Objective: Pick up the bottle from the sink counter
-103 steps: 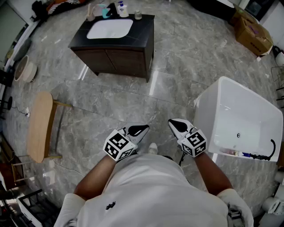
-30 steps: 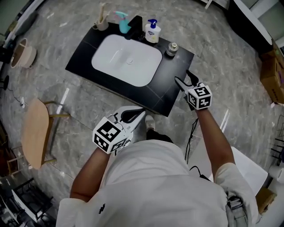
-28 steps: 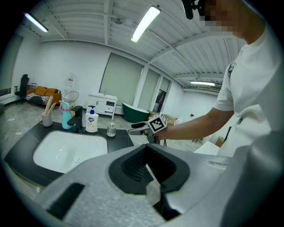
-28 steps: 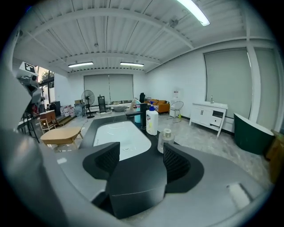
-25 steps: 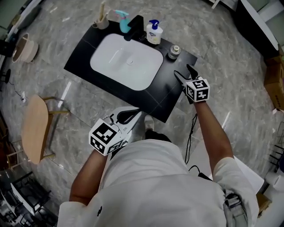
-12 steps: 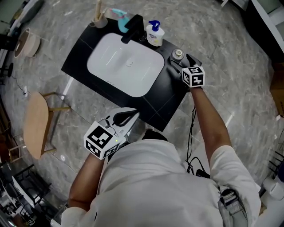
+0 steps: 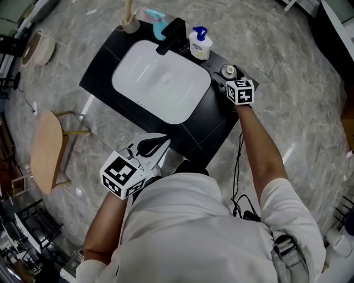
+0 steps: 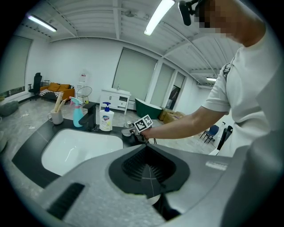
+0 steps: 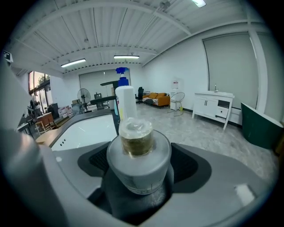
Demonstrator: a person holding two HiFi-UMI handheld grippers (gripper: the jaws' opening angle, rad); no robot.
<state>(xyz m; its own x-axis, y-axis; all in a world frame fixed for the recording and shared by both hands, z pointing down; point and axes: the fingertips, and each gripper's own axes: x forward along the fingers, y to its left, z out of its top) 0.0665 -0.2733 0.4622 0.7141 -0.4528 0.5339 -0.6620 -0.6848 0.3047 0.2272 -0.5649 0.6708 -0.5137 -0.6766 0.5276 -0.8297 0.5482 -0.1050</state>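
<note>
A small squat bottle with a clear cap stands at the right end of the black sink counter. My right gripper reaches over it, and its jaws are opening with the bottle between them. The pads stand to either side of the bottle and do not press on it. My left gripper hangs shut and empty in front of the counter, near my body. From the left gripper view the bottle and the right gripper's marker cube show across the basin.
A white basin fills the counter's middle. Behind it stand a black faucet, a white pump bottle, a teal spray bottle and a cup of brushes. A wooden stool stands on the floor at left.
I have walked up to the sink. My right gripper has moved forward along the counter's right end until the small bottle is between its jaws. The left gripper stays low and shut.
</note>
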